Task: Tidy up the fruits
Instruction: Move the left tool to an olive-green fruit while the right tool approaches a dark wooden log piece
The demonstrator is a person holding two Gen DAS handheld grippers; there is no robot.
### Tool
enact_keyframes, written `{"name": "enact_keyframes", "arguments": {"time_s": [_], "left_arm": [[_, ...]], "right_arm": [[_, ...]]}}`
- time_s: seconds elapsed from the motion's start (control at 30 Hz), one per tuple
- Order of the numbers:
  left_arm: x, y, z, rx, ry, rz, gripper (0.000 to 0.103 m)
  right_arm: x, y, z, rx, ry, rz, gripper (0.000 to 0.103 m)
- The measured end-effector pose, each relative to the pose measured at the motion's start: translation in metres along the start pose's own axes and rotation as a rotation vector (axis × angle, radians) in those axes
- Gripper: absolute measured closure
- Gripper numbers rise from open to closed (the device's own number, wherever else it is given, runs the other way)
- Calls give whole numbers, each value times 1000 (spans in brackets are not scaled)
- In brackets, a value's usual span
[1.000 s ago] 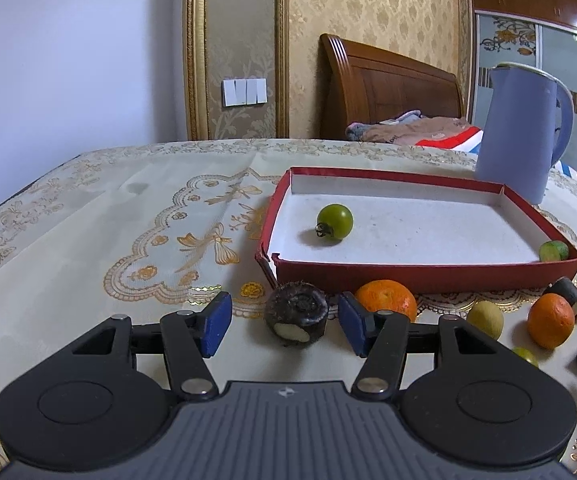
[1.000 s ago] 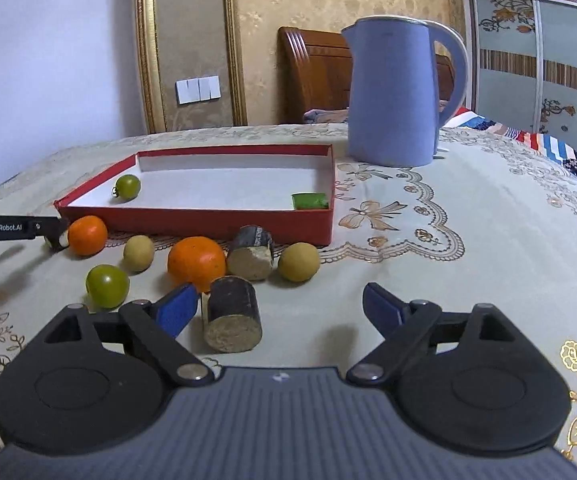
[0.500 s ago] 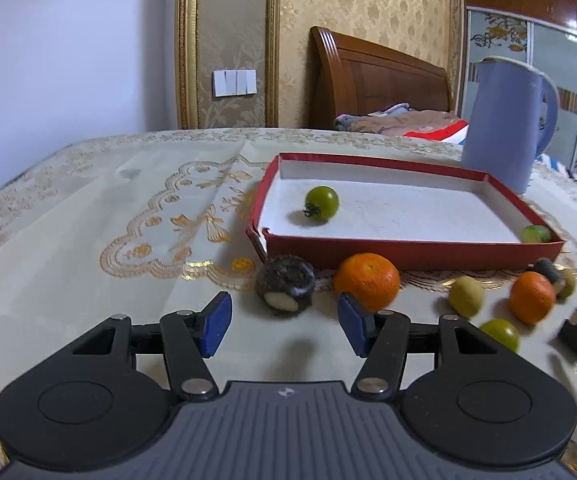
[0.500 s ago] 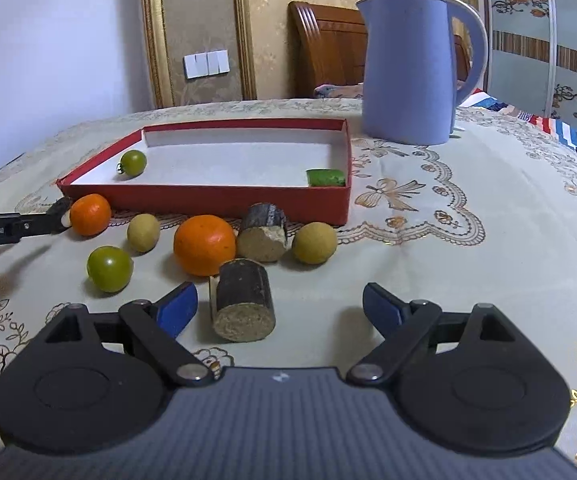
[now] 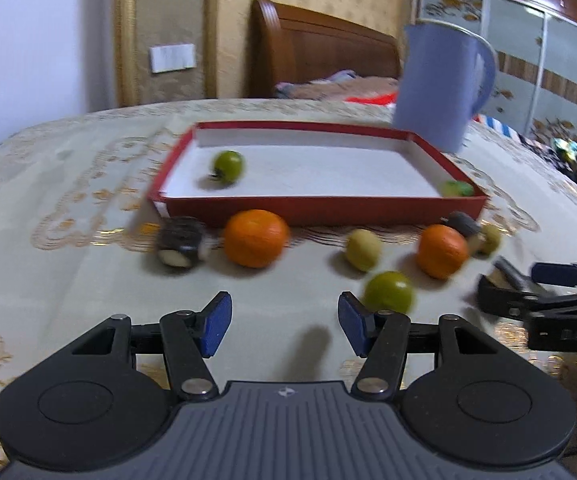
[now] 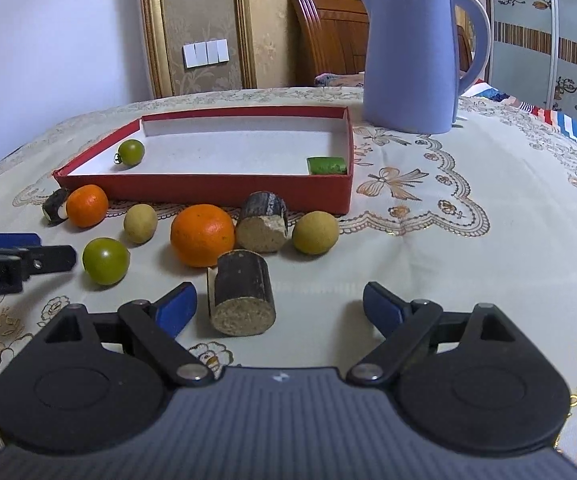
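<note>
- Taking the red tray (image 6: 208, 190) as landmark, at its near-left corner lies a dark stub (image 6: 55, 211) touching a small orange (image 6: 87, 205); inside the tray near that corner sits a green tomato (image 6: 131, 152).
- The left gripper (image 5: 284, 322) hangs well in front of the tray, its jaws spread wide and holding nothing; a loose green tomato (image 5: 389, 293) lies just beside its right fingertip.
- In front of the tray's long wall lie a yellowish fruit (image 6: 140, 223), a large orange (image 6: 202, 235), a brown cylinder (image 6: 262, 222) and another yellowish fruit (image 6: 314, 232).
- The right gripper (image 6: 279, 309) is also wide and empty, with a second brown cylinder (image 6: 242, 294) between its fingers, nearer the left one (not touched, as far as I can tell).
- A green piece (image 6: 326, 165) lies in the tray's near-right corner; a blue kettle (image 6: 412, 56) stands beyond that end.
- Risk, as I judge it: the round fruits roll easily, so a fingertip brushing one could send it away or into its neighbours; closing off-centre on the cylinder could tip or spin it.
- The left wrist view is motion-blurred, so details there are uncertain; the left gripper's body is cut off at the right view's edge, and what the brown cylinders are is unclear.
</note>
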State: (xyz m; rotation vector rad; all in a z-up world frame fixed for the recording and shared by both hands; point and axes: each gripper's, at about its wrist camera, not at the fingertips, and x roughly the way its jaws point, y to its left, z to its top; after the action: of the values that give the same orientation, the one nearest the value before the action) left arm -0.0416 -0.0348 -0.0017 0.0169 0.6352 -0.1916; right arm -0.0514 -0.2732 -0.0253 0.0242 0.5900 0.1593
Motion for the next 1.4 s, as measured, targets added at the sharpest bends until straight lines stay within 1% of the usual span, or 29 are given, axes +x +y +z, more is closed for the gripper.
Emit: {"name": "enact_keyframes", "arguments": {"time_s": [0.13,0.2,0.23,0.27,0.33,0.43,0.53,0.6,0.7,0.8,0.87,0.97,1.1,1.2,1.33,1.4], "left_arm": [[1,-11,5,-25,3,-22,44],[-1,-12,7,-42,2,-41,38],[-1,-13,7,-55,3,-44,32],[-2,-12,7,-73,-6,-37,32],[-5,-11,7,-90,-21,-28,32],[-8,-11,9,-109,-11,-64,32],[-10,-19,11,-98,-5,-94,32],[-6,-25,12,-85,9,-99,32],[1,-33,12,-65,33,-68,32],[7,-31,12,-84,51,-51,32],[10,-30,12,-88,61,-27,32],[13,-34,12,-49,82,-34,32],[20,-36,14,24,102,-18,32],[29,-27,17,17,122,-49,30],[28,-20,16,4,95,-38,31],[24,-15,12,5,82,-41,36]], "right_arm": [[0,-1,0,2,3,5,12],[1,-1,0,2,5,7,12],[1,-1,0,4,5,9,11],[0,-2,0,5,5,11,11],[0,-3,-1,9,4,15,11],[1,-2,0,6,6,13,11],[1,-1,0,0,8,11,10],[1,-1,-1,-1,9,13,9],[1,-1,-1,-1,10,16,8],[1,-2,-1,-2,12,20,6],[2,-1,-1,-6,15,23,5],[2,0,-1,-11,17,24,2],[2,2,-1,-21,20,19,2],[2,0,-1,-10,17,26,2],[2,-1,-1,-7,15,29,2],[1,-2,0,-3,14,32,2]]}}
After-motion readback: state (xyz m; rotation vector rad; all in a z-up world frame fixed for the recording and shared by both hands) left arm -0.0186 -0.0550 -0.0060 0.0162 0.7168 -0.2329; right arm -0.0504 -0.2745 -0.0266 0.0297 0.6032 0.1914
